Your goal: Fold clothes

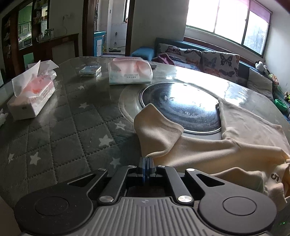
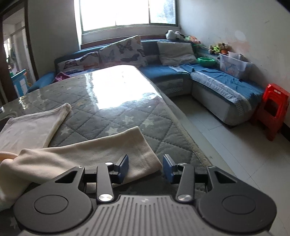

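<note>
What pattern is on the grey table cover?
White stars on grey quilted table cover, clearest in the left wrist view.

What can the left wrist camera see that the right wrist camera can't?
Only the left wrist view shows two tissue packs, one open and one pink-and-white, the round glass plate set in the table, and the left tool shut on a cream sleeve.

Only the right wrist view shows the red stool, the clear storage box, and the open right tool hovering over another sleeve.

Both show the cream garment, the starry quilted table cover, the butterfly cushions and the window.
</note>
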{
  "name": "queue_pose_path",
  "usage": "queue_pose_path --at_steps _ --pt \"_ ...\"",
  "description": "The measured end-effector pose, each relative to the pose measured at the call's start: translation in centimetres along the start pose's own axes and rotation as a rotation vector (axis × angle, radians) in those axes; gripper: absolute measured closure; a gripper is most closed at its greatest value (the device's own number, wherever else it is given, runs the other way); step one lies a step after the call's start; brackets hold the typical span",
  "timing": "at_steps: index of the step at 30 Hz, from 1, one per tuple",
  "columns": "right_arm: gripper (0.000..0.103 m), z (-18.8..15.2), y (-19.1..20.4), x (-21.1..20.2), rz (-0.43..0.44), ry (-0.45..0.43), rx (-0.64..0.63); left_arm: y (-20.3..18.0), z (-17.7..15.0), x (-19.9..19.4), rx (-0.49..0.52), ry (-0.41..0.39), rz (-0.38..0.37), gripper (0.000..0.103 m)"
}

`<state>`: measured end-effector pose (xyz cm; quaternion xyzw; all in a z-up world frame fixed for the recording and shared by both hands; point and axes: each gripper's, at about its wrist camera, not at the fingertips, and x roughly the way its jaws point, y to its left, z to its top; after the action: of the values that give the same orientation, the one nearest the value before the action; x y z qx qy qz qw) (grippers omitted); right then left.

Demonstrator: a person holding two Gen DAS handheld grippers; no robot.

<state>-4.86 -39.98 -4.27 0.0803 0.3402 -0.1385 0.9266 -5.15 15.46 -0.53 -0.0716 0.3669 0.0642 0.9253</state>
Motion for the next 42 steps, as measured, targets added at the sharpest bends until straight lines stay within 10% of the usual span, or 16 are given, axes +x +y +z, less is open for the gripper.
queue_pose_path --at_steps 5,12,24,42 --pt "0.095 0.6 0.4 -0.6 0.009 -0.017 -0.044 -0.1 -0.2 -0.1 0.005 0.007 0.011 0.101" --pt "0.095 1.3 -0.3 -3.0 -0.138 -0.114 -0.109 -0.5 -0.2 0.2 0.029 0.019 0.019 0.101" --pt "0.081 0.5 -1.3 -2.8 -0.167 -0.038 -0.095 -0.9 0.4 -1.8 0.14 -0.011 -0.015 0.095" --pt "0.064 1.2 12.0 -3.9 0.338 0.008 -0.273 -14.3 -1.0 -2.7 0.472 -0.023 -0.492 0.072"
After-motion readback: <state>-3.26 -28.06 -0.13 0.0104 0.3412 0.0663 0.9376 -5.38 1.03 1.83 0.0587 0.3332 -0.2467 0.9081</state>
